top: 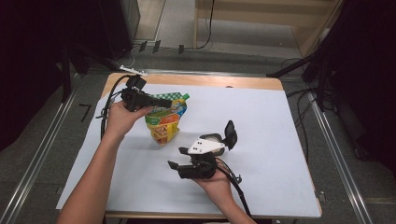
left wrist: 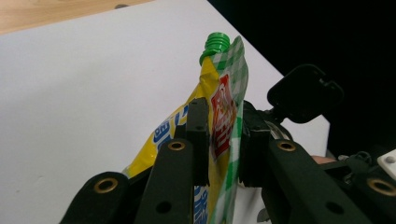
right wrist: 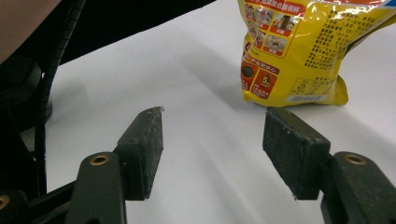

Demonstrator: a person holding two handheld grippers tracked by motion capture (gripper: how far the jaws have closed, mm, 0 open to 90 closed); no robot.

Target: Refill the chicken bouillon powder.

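Yellow pouch [top: 166,119] is standing upright on the white sheet [top: 261,121], its top edge sitting between my left gripper's [left wrist: 223,140] pads, which look eased and barely pinching. My right gripper [right wrist: 212,149] is resting with jaws parted and empty, bare sheet lying ahead of it.

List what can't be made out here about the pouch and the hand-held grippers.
- Pouch print: too small in high view; top cut off by the edge in right gripper view.
- Pouch base: hidden behind the left hand-held gripper in its own view.
- Whether the left pads press the pouch: unclear.
- Right hand-held gripper body: cut off below.
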